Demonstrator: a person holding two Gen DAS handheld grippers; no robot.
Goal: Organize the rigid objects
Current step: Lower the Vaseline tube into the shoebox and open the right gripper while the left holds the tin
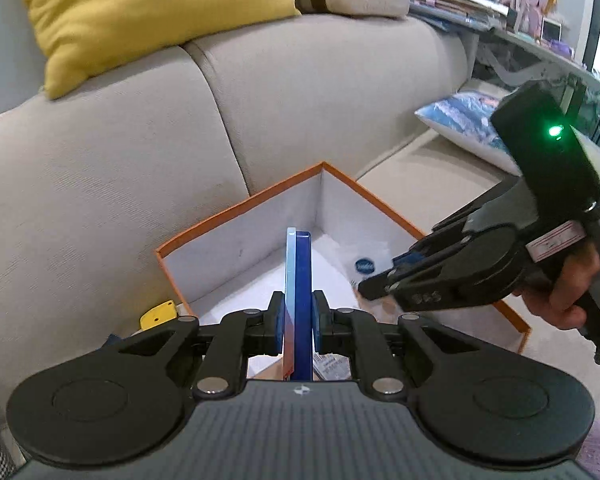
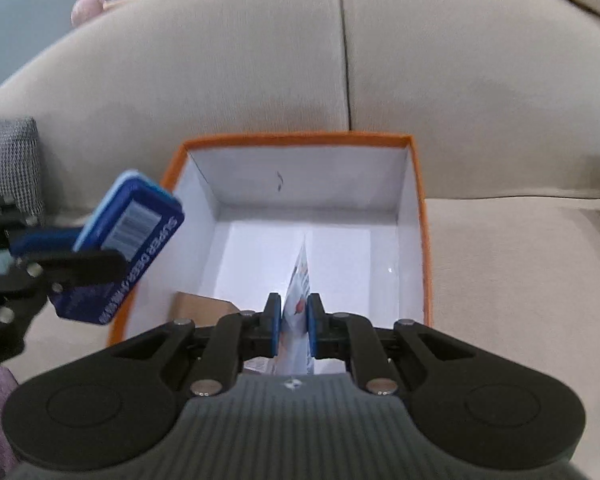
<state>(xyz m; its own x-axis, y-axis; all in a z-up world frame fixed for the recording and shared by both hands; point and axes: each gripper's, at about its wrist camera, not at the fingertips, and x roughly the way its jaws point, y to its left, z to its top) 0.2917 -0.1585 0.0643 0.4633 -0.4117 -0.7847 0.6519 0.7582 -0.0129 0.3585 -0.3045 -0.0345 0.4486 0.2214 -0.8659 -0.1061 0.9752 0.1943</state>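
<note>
Left tongs point(image 1: 297, 322) clamp a blue tin point(image 1: 299, 292) reading "SUPER DEEP", at the orange box's point(image 2: 427, 248) rim. Right tongs point(image 2: 295, 326) pinch a white packet point(image 2: 300, 292) inside it, on the sofa point(image 1: 120, 152).

The left claw point(image 1: 299, 322), black with blue pads, points toward twelve o'clock, its fingers drawn in and clamped on something thin held edge-on between them. In the left wrist view the right claw point(image 1: 374, 286) comes in from three o'clock, tilted down toward nine, with a bare hand point(image 1: 568, 284) wrapped around its handle. In its own view the right claw point(image 2: 294, 322) is likewise pinched on something thin.
</note>
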